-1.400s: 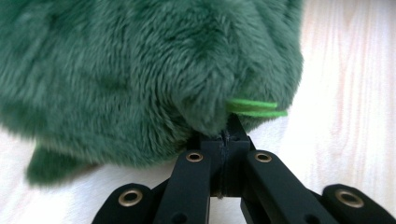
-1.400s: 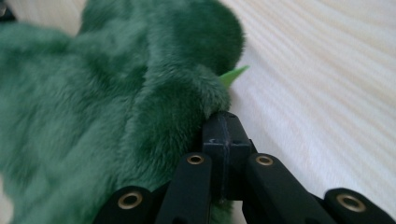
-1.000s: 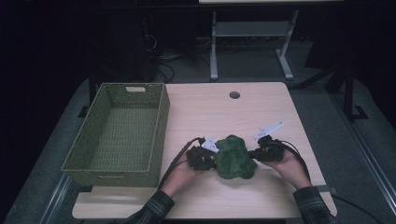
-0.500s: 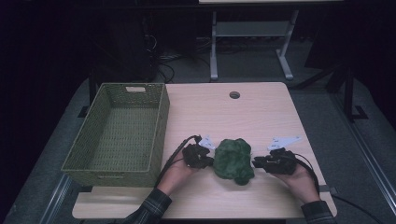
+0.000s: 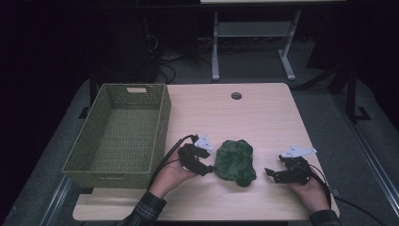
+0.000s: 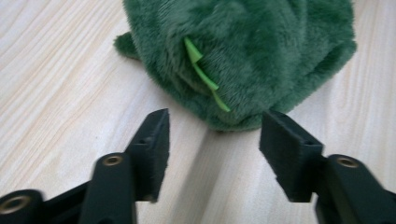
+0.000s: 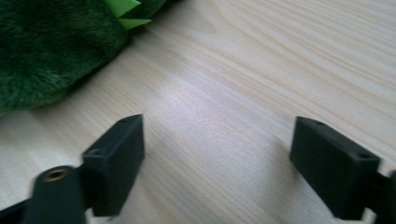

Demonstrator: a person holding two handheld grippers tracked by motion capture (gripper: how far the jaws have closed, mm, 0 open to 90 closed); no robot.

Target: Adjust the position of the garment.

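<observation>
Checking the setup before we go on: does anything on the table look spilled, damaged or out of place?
Nothing stands out. The green plush toy lies in a crumpled heap on the wooden table, apart from the open left gripper and right gripper, whose jaws have just been opening. The woven basket stands upright, unspilled.

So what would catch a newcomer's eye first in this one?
The dark green plush toy lying on the near part of the wooden table, between the two hand-held grippers. The left gripper sits right beside it and the right gripper stands apart; both have just been opening their jaws, with nothing between them. Next comes the woven green basket along the table's left edge.
</observation>
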